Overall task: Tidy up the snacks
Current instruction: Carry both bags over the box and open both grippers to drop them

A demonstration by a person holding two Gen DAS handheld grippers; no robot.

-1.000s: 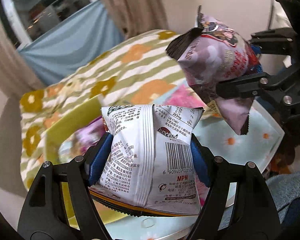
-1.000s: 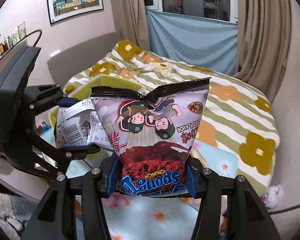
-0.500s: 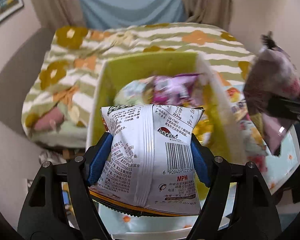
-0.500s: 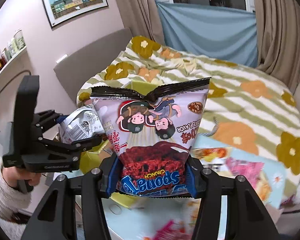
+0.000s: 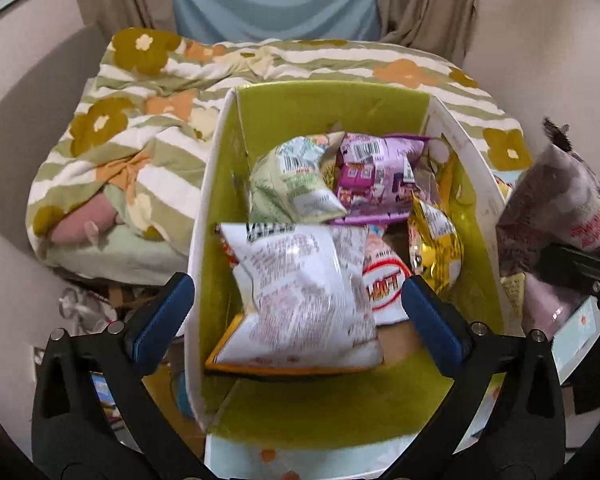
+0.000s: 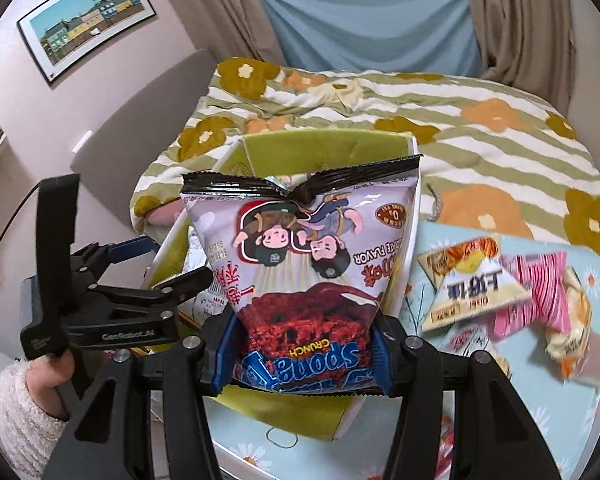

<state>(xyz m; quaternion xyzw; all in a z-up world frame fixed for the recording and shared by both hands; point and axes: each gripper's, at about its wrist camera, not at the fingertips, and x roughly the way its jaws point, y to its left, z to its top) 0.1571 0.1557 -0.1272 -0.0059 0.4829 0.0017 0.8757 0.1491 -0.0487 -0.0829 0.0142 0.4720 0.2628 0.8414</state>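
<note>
Blue-padded left gripper [image 5: 298, 304] is seen above the box [image 5: 480, 184], jaws opening and spread wide, pads clear of the white snack bag [image 5: 300, 292]. That bag is blurred, lying between the jaws over the box interior, long axis running toward the far wall, printed back up. Other packets are piled in the box beyond it: a green bag [image 5: 292, 184], a purple pack [image 5: 376, 176], a gold bag [image 5: 436, 248]. Right gripper [image 6: 302, 354] is clamped on the lavender Sponge bag [image 6: 304, 264], held upright by its bottom edge, print upside down, crimped black seal pointing away, in front of the box. Loose snacks are left on the desk [image 6: 596, 272] at right. A bed [image 5: 148, 120] is seen behind.
</note>
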